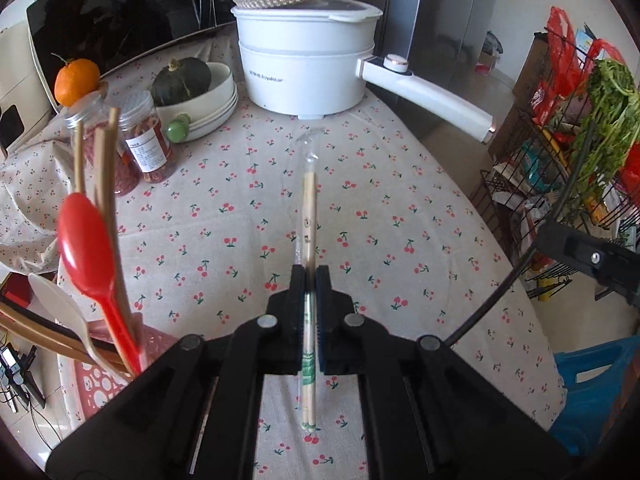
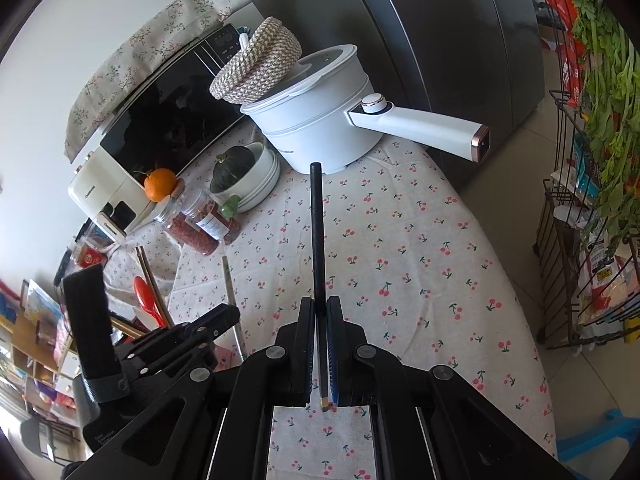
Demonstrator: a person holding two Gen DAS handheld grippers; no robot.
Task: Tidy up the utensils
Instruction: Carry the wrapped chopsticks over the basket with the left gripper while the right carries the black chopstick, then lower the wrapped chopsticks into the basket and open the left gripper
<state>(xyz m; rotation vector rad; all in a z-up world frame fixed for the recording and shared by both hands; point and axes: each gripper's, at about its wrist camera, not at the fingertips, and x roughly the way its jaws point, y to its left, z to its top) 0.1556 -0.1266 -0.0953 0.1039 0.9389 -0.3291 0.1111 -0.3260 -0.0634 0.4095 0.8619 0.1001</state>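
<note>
**Q:** Black jaws filled the foreground of each wrist view; what did they hold?

**A:** Left gripper [image 1: 309, 280] was clenched on a pale bamboo chopstick pair in a clear plastic sleeve [image 1: 308, 216], its long axis running straight ahead between the pads, off the cloth. Right gripper [image 2: 319, 312] was clenched on a slim black chopstick [image 2: 317, 220], likewise pointing forward, its gold-tipped end behind the pads.

**Q:** Where did the destination lie?

**A:** A pink perforated plastic utensil holder [image 1: 96, 376] stood at the tabletop's left edge, near its near-left corner. It already carried a red plastic spoon [image 1: 86, 248], a white plastic spoon [image 1: 60, 304] and brown wooden chopsticks [image 1: 106, 168], all upright or leaning.

**Q:** Which hand was nearer?

**A:** The left, judged from both views: the holder lay just left of and below its jaws, while the right view showed the left gripper [image 2: 216, 320] between the right gripper and the holder.

**Q:** What would the coming move turn on?

**A:** Probably swinging left and tipping the sleeved pair's long axis toward upright, so one end entered the holder's mouth. The cherry-print tablecloth [image 1: 400, 208] ahead appeared free of further utensils.
</note>
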